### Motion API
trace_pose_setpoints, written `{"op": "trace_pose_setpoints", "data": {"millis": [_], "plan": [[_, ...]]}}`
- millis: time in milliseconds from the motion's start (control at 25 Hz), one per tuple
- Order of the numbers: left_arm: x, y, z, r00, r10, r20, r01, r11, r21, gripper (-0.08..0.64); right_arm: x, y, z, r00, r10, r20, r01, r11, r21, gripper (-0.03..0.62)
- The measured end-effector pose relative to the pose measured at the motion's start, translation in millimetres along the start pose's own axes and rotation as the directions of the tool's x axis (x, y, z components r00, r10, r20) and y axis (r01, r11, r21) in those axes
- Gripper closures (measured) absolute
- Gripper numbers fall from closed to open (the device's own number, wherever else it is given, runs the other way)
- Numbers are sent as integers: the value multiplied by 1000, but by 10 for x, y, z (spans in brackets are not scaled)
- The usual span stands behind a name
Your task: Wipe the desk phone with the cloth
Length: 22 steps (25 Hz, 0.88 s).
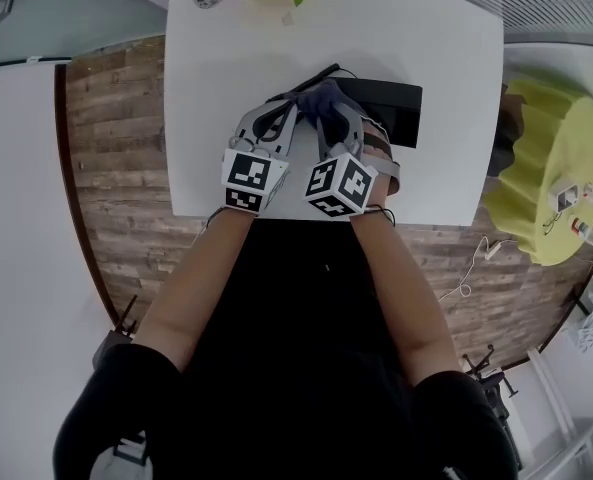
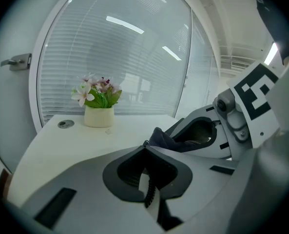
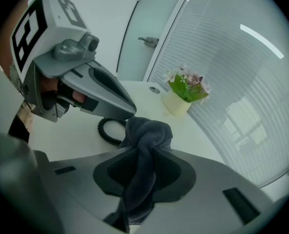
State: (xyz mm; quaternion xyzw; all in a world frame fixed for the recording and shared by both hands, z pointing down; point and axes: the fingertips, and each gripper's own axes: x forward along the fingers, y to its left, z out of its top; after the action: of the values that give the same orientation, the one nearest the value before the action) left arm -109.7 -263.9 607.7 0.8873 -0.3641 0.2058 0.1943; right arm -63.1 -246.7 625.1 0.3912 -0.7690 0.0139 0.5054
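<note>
Over the left end of the black desk phone (image 1: pixel 396 108), on the white tabletop (image 1: pixel 216 118), the right tongs (image 3: pixel 146 150) are clenched on the dark cloth (image 3: pixel 146 135), which bunches past their tips near the coiled cord (image 3: pixel 106 130). The left tongs (image 2: pixel 145 147) sit just beside, pressed together on nothing (tips by the cloth). Tongs and cloth hide much of the phone. Both forearms reach forward, side by side.
</note>
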Motion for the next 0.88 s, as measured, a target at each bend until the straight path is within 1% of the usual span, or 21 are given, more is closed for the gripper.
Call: {"op": "trace_pose_setpoints", "data": {"millis": [160,320,680,880], "plan": [[21,-11,-49,1000,4,-3,-4,1000,-8,549,77,53,-164,999,-11,-39,8,998,-63,495],[58,-90,-23,1000,-7,-5,7,1000,1,549,66,39,-205,999,-18,-45,14,996,-88,495],[198,-330,64,999,-35,-7,35,999,34,549,-83,-140,-390,997,-41,-62,38,998,-52,495],[305,-565,152,997,-74,0,74,996,52,549,-258,-298,-568,994,-70,-78,69,997,-15,495]]}}
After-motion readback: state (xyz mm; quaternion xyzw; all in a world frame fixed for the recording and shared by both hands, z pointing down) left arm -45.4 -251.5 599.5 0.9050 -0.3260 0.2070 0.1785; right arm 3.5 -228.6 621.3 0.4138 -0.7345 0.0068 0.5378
